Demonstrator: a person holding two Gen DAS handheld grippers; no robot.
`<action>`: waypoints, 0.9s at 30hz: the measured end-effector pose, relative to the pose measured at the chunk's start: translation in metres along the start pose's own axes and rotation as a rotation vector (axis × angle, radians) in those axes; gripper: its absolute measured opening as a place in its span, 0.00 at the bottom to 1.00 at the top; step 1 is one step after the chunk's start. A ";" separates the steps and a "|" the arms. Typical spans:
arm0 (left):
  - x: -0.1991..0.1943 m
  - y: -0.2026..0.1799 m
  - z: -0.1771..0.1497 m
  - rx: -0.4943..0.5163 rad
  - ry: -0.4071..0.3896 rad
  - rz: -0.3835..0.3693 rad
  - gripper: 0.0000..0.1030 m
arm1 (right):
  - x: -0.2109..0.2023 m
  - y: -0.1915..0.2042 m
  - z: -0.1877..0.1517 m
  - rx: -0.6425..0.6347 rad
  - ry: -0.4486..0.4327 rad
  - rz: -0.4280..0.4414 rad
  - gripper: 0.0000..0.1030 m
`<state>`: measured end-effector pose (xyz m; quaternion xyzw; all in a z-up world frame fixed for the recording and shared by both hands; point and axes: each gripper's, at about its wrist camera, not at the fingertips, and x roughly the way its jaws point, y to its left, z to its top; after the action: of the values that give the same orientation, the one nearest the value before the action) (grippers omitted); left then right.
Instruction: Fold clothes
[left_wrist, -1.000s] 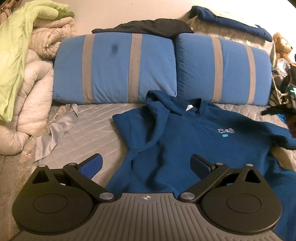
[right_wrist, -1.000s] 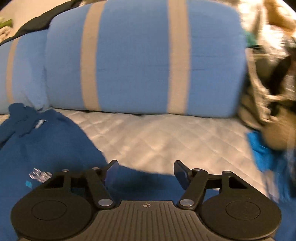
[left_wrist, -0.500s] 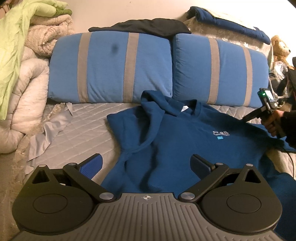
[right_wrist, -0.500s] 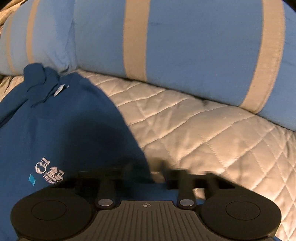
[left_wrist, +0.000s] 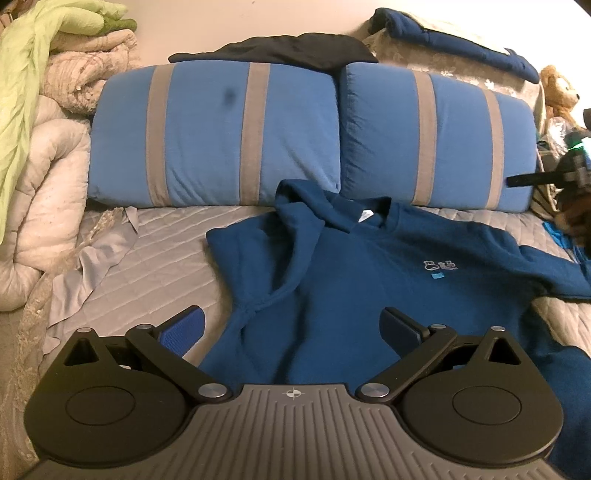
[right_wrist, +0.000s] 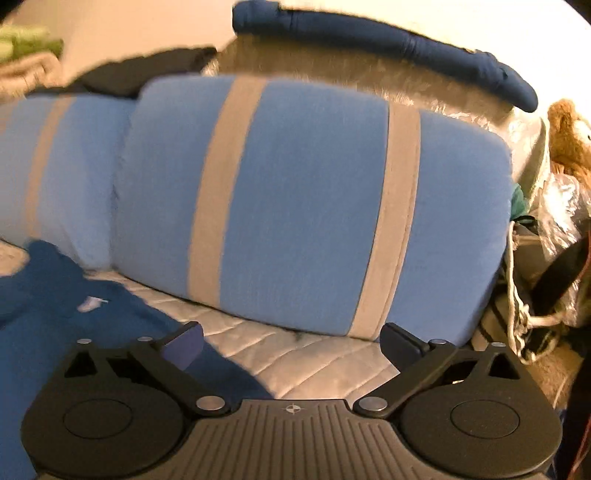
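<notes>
A dark blue hoodie (left_wrist: 362, 280) lies front up on the quilted grey bed (left_wrist: 159, 258), its hood toward the pillows, with a small white logo (left_wrist: 439, 265) on the chest. Its left sleeve is folded in over the body. My left gripper (left_wrist: 291, 328) is open and empty, hovering over the hoodie's lower left part. My right gripper (right_wrist: 291, 345) is open and empty, above the bed by the hoodie's right shoulder (right_wrist: 74, 325); it also shows at the far right of the left wrist view (left_wrist: 546, 177).
Two blue pillows with grey stripes (left_wrist: 218, 136) (left_wrist: 436, 140) stand along the back. Piled white and green bedding (left_wrist: 40, 122) lies at left. A black garment (left_wrist: 280, 51) and a navy one (left_wrist: 454, 40) lie behind the pillows. A teddy bear (left_wrist: 559, 92) and bags (right_wrist: 546, 280) sit at right.
My right gripper was shut half a second ago on the hoodie's right shoulder; it has since opened, lifted and tilted up toward the pillow. The left gripper has barely moved.
</notes>
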<state>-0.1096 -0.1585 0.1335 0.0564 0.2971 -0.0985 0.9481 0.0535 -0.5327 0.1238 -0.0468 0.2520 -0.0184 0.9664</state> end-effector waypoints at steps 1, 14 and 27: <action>0.000 0.000 0.000 0.003 -0.001 0.001 1.00 | -0.016 0.001 0.000 0.006 0.004 0.018 1.00; 0.003 0.026 0.001 -0.082 0.089 -0.156 1.00 | -0.153 0.073 -0.050 0.031 0.103 0.341 1.00; 0.018 0.063 0.014 0.095 0.017 -0.090 1.00 | -0.180 0.158 -0.116 0.043 0.182 0.463 1.00</action>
<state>-0.0732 -0.1024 0.1379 0.0888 0.3022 -0.1546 0.9364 -0.1587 -0.3740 0.0943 0.0346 0.3413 0.1940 0.9190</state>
